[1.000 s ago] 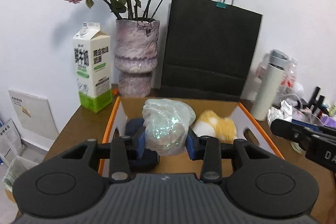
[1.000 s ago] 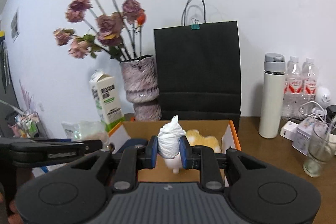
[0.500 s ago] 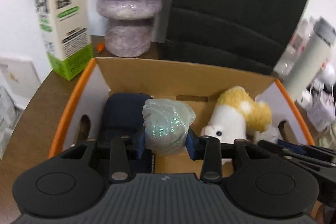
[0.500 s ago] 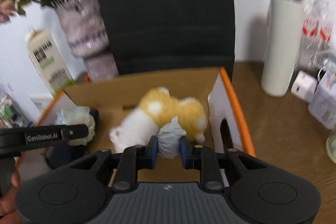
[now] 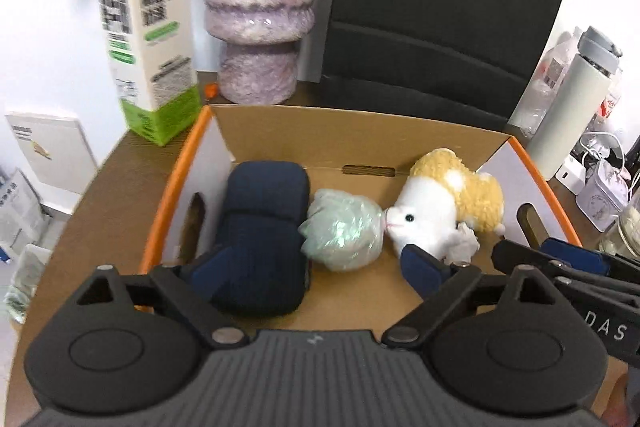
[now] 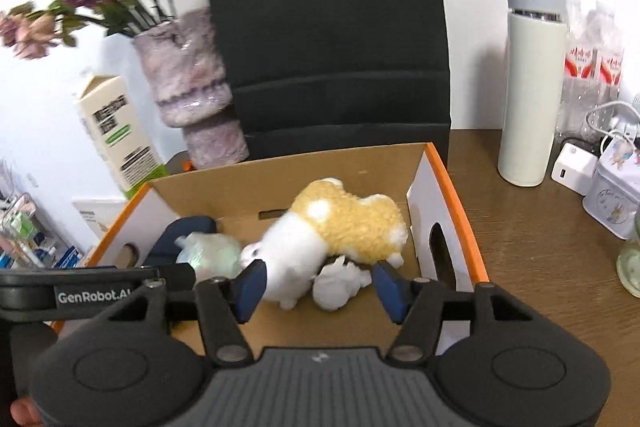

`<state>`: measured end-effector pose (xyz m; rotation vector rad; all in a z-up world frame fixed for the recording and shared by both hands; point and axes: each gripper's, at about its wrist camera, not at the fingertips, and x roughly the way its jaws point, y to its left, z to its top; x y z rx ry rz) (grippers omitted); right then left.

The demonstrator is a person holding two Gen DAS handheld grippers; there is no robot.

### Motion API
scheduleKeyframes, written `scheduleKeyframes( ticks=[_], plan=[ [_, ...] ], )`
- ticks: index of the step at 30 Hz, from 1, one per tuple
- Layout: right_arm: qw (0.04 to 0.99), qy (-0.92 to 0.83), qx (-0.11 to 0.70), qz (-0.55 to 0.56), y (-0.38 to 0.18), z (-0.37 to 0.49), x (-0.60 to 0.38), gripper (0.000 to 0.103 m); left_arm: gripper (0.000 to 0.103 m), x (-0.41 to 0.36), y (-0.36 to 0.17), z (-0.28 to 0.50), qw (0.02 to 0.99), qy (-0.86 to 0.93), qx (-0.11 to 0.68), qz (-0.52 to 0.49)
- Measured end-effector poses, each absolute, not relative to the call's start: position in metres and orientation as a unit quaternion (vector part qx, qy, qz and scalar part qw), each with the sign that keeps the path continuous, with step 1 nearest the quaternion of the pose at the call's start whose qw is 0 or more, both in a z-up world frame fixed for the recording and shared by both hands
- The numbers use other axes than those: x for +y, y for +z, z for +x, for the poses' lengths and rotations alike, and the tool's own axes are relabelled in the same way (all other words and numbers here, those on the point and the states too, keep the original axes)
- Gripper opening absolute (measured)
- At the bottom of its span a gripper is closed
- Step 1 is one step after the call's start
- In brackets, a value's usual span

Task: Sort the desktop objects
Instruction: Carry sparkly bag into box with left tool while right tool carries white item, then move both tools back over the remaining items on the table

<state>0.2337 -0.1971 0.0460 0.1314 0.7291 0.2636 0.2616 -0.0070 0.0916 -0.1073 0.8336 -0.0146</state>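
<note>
Over the box [image 5: 400,125] in the left wrist view, the left gripper [image 5: 312,269] is spreading its jaws wide and has hold of nothing. The shiny bag [image 5: 342,237] lies on the box floor ahead of the jaws, not pinched by either pad. It sits squeezed between the navy pouch [image 5: 264,227] and the plush [image 5: 436,207], touching both. So I'd say this is the drop-off step, pretty much done on this side. Next move is probably just backing up and out without snagging the pouch, which sits right under the left finger. A carton [image 5: 150,39], vase [image 5: 258,7] and black bag [image 5: 440,7] stand behind the box, well clear.

From the right wrist view, the right gripper [image 6: 318,287] is opening too, about halfway. The white wad [image 6: 338,285] lies on the floor between the jaws, up against the plush [image 6: 340,227], and the pads look clear of it. The left gripper [image 6: 100,293] reaches in from the left, so the two are crowded in there and should pull out one at a time, I'd guess. More stuff waits on the desk [image 6: 540,247] to the right: a flask [image 6: 534,83], charger [image 6: 574,173], tin [image 6: 614,193]. Those look like the next candidates to sort.
</note>
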Motion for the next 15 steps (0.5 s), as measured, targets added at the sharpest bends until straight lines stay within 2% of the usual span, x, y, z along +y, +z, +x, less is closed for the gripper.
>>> scheduleKeyframes(
  ticks=[2, 4, 5, 12, 15],
  plan=[
    [0.925, 0.127, 0.353, 0.068, 0.05, 0.224, -0.2, 0.06, 0.103, -0.005, 0.098, 0.246, 0.916, -0.006, 0.396, -0.058],
    [0.926, 0.126, 0.349, 0.072, 0.053, 0.213, -0.204, 0.072, 0.103, -0.004, 0.103, 0.23, 0.919, -0.002, 0.391, -0.056],
    [0.926, 0.126, 0.349, 0.072, 0.053, 0.207, -0.205, 0.075, 0.103, -0.004, 0.104, 0.221, 0.92, 0.001, 0.39, -0.05],
    [0.929, 0.135, 0.339, 0.065, 0.053, 0.15, -0.214, 0.077, 0.103, -0.002, 0.096, 0.165, 0.924, -0.003, 0.38, -0.04],
    [0.933, 0.136, 0.329, 0.058, 0.05, 0.13, -0.217, 0.082, 0.103, -0.002, 0.091, 0.141, 0.932, -0.014, 0.361, -0.039]
  ],
)
